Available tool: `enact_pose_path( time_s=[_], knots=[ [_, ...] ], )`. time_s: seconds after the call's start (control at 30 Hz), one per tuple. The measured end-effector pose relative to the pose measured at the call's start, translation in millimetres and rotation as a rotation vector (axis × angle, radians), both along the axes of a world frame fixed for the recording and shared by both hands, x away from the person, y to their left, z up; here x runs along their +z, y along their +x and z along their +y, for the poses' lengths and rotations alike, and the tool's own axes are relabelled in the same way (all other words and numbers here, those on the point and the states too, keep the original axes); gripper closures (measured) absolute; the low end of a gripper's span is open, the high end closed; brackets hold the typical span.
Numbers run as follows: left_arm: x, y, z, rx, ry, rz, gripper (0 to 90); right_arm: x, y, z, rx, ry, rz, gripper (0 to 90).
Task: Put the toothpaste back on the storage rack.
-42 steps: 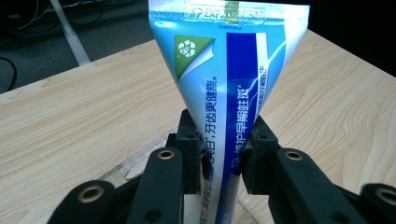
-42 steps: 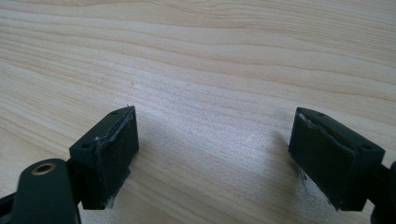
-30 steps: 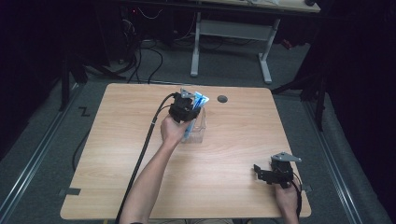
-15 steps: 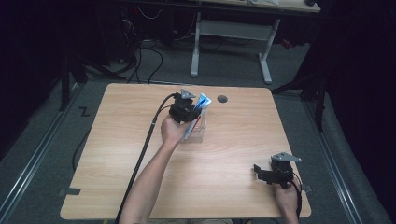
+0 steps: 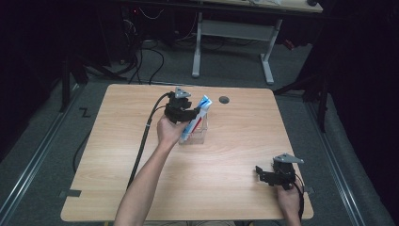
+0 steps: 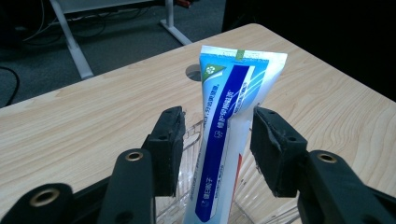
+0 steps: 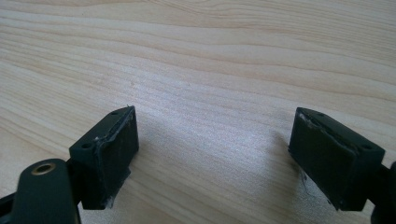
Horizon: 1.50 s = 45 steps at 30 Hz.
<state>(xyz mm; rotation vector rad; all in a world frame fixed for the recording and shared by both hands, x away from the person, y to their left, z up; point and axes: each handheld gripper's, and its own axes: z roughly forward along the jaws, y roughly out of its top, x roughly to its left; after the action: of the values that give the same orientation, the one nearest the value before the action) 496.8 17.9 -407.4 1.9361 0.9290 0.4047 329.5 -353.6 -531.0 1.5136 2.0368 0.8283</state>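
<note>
Overhead light falls brightly on the pale wooden table (image 5: 226,155), while the floor around it sinks into near-black. The high view is soft and grainy. In the left gripper view, the blue-and-white toothpaste tube (image 6: 224,126) is sharp. In the right gripper view, faint shadows spread beside the black jaws on the table's grain.

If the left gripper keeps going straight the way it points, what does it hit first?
Most likely the toothpaste tube, standing in the clear box between the left gripper's open fingers. Beyond it lies bare table; depth is hard to judge.
</note>
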Motion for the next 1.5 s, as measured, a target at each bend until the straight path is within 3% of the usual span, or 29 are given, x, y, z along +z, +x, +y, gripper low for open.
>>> enact_pose_path(
  time_s=[0.23,0.6,0.93,1.4,1.5],
  knots=[
    [4.2,-3.5,12.2,0.022,-0.025,-0.001,48.8,0.0,0.0,0.0,0.0,0.0,0.0,15.7],
    [11.6,-10.1,27.6,0.048,-0.015,-0.022,44.3,0.0,0.0,0.0,0.0,0.0,0.0,15.7],
    [10.5,-13.6,48.7,0.093,-0.036,-0.017,42.8,0.0,0.0,0.0,0.0,0.0,0.0,15.7],
    [7.9,-20.4,71.5,0.133,-0.023,-0.014,41.3,0.0,0.0,0.0,0.0,0.0,0.0,15.7],
    [7.2,-22.2,74.2,0.14,0.008,-0.016,40.5,0.0,0.0,0.0,0.0,0.0,0.0,15.7]
  ],
)
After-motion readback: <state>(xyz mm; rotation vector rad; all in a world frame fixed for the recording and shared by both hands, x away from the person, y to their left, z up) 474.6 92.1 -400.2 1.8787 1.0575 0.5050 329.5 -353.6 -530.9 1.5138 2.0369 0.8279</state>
